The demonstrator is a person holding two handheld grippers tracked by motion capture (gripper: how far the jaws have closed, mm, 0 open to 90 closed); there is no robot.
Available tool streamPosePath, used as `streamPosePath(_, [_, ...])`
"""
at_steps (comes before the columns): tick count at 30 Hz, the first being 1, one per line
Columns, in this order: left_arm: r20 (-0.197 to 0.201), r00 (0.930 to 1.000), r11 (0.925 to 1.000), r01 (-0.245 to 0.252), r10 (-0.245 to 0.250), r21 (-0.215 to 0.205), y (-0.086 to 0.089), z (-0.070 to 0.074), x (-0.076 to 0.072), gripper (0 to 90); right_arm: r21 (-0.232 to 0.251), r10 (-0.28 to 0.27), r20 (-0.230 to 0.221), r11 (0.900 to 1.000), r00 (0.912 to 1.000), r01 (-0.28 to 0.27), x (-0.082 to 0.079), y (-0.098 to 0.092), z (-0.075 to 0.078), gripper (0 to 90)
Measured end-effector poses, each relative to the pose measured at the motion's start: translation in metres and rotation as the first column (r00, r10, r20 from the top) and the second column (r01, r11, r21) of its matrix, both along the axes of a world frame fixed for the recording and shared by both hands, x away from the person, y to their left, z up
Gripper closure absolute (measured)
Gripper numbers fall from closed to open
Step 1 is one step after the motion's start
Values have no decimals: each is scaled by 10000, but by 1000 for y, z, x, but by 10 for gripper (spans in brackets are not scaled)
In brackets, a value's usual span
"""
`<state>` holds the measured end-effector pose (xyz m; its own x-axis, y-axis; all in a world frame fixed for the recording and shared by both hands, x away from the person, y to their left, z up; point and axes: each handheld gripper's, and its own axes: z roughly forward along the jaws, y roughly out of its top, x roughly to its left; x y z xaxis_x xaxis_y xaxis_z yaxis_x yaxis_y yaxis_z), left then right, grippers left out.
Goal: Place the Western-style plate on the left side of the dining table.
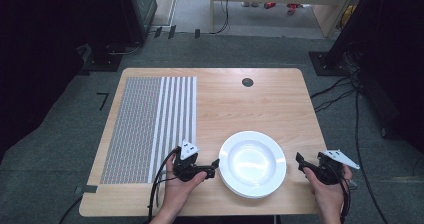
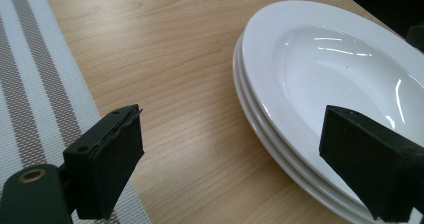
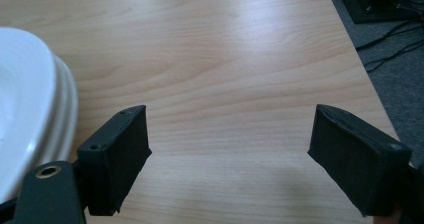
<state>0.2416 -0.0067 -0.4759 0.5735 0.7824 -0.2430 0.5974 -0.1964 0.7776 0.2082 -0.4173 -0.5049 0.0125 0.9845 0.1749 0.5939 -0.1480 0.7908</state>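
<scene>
left gripper (image 1: pixel 216 165) and right gripper (image 1: pixel 300 161), fingers apart, flank stacked plates (image 1: pixel 252 164) on counter (image 1: pixel 240 104); best to pinch only the top rim, lifting level.

Overhead light falls evenly on the tabletop (image 1: pixel 250 104), glare streaks the white plate (image 1: pixel 252 163) toward 12 o'clock, the room's edges at 9 and 3 o'clock sink into darkness, and close views blur slightly.
</scene>
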Motion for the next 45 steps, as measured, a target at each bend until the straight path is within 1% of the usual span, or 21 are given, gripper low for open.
streamPosePath(4, [-63,10000,9999,77,-77,-87,-4,-2,0,106,284,106,250,9995,9996,-113,-2,10,6,159])
streamPosePath(10, [-180,9998,9999,16,-18,-150,-9,-6,-1,131,641,282,415,9975,9987,-308,-2,21,11,160])
streamPosePath(14, [-183,9998,9999,99,-100,-76,-12,-8,-2,138,762,484,523,9957,9975,-523,-3,31,13,196])
streamPosePath(16, [-181,9998,9999,125,-126,-64,-13,-9,-2,144,730,479,545,9960,9974,-519,-3,38,13,259])
streamPosePath(17, [-181,9997,9999,148,-149,-37,-14,-10,-2,144,730,479,545,9960,9974,-519,-3,38,13,259])
streamPosePath(18, [-126,9998,9999,169,-169,22,-16,-10,-4,150,728,524,559,9958,9971,-564,-3,40,13,293])
streamPosePath(21, [13,9998,9997,189,-189,178,-19,-11,-6,249,808,678,668,9940,9955,-731,-4,46,14,396])
streamPosePath(26, [-57,9995,9995,326,-326,-51,-22,-13,-8,334,1330,812,878,9868,9928,-925,-7,52,14,558])
streamPosePath(28, [-129,9993,9992,353,-355,-175,-22,-13,-7,346,1385,804,890,9861,9928,-923,-7,52,14,578])
streamPosePath(29, [-145,9993,9991,354,-357,-216,-22,-13,-7,355,1518,804,773,9842,9938,-914,-6,52,13,597])
streamPosePath(30, [-176,9992,9989,362,-367,-297,-22,-14,-7,371,1853,778,568,9788,9954,-871,-6,51,12,617])
streamPosePath(31, [-221,9990,9986,377,-386,-373,-22,-14,-7,371,1853,778,568,9788,9954,-871,-6,51,12,617])
streamPosePath(33, [-280,9986,9979,434,-448,-489,-22,-15,-6,388,2242,680,558,9713,9961,-789,-6,49,11,652])
streamPosePath(34, [-328,9982,9972,479,-498,-574,-23,-15,-6,405,2547,694,597,9635,9958,-824,-6,47,11,708])
streamPosePath(35, [-328,9982,9972,479,-498,-574,-23,-15,-6,411,2547,694,597,9635,9958,-824,-6,47,11,708])
streamPosePath(37, [-396,9976,9962,544,-572,-680,-23,-16,-7,414,2853,798,624,9538,9949,-944,-6,46,9,741])
streamPosePath(38, [-443,9971,9957,580,-613,-723,-23,-16,-7,423,3214,845,549,9419,9949,-977,-7,45,9,776])
streamPosePath(39, [-482,9968,9953,603,-641,-760,-23,-16,-7,423,3214,845,549,9419,9949,-977,-7,45,9,776])
streamPosePath(40, [-505,9964,9949,648,-688,-768,-23,-17,-7,430,3557,937,488,9287,9944,-1050,-8,44,8,800])
streamPosePath(41, [-528,9960,9946,676,-719,-791,-23,-17,-7,430,3709,1001,444,9222,9940,-1094,-8,44,8,805])
streamPosePath(45, [-636,9946,9928,764,-825,-928,-24,-18,-7,436,3870,948,352,9165,9949,-1010,-8,44,8,819])
